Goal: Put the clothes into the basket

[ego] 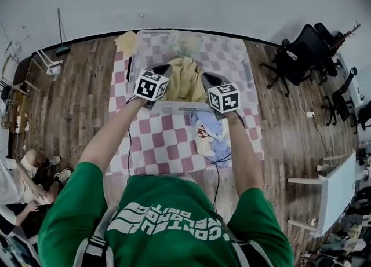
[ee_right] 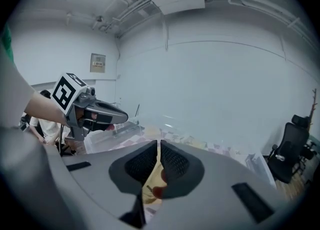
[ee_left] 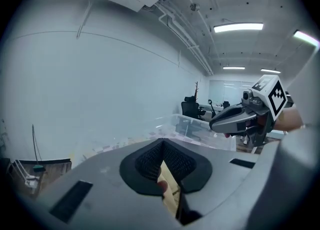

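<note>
The left gripper (ego: 164, 73) and right gripper (ego: 208, 80) each clench an upper edge of the yellow garment (ego: 184, 81), hanging it spread over the clear basket (ego: 134, 57) at twelve o'clock, likely for dropping in, while other clothes (ego: 211, 138) lie at five o'clock.

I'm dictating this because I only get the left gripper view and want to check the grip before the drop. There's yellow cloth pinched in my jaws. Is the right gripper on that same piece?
Observer: Yes. The right gripper view shows the right gripper shut on the same yellow garment.
Operator: Where is it hanging?
Observer: In the head view it hangs over the clear basket, between the two grippers.
Operator: Anything left on the table?
Observer: A pile of light blue and white clothes lies on the checked tablecloth, outside the basket on its near side, towards the right gripper.
</note>
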`<action>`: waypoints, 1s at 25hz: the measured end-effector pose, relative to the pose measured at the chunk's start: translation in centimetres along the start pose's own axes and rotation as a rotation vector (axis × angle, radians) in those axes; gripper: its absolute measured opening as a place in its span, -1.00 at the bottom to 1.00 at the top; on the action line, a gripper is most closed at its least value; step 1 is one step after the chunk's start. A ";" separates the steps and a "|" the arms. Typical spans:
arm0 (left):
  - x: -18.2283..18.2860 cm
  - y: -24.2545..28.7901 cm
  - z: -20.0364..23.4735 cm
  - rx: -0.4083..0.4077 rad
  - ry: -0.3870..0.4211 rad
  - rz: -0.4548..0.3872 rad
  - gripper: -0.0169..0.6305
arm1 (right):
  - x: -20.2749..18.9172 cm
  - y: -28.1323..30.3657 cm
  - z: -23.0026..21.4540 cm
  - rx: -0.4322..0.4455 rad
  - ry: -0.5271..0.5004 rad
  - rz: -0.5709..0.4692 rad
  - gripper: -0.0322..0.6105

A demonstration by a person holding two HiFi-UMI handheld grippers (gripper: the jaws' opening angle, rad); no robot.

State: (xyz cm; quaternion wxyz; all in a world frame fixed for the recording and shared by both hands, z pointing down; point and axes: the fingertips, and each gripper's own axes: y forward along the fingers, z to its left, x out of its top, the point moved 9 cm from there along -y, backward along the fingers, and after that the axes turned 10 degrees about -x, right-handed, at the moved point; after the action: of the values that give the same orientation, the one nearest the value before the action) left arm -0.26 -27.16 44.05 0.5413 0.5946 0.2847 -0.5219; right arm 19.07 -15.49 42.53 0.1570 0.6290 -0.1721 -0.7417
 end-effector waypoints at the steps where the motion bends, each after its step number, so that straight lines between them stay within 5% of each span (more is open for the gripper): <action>1: -0.2 -0.8 -0.5 -0.010 -0.008 -0.009 -0.93 | -0.1 -0.8 0.6 0.002 0.009 -0.007 -0.81; 25: -8.0 -13.1 -10.4 -0.128 -0.054 -0.073 -0.94 | -8.6 -12.2 13.4 -0.005 0.185 -0.037 -0.87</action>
State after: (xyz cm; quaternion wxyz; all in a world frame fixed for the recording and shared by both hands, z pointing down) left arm -11.19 -12.24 45.58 0.5662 0.5337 0.3243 -0.5379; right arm 7.05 -0.03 46.54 0.1602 0.6975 -0.1431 -0.6836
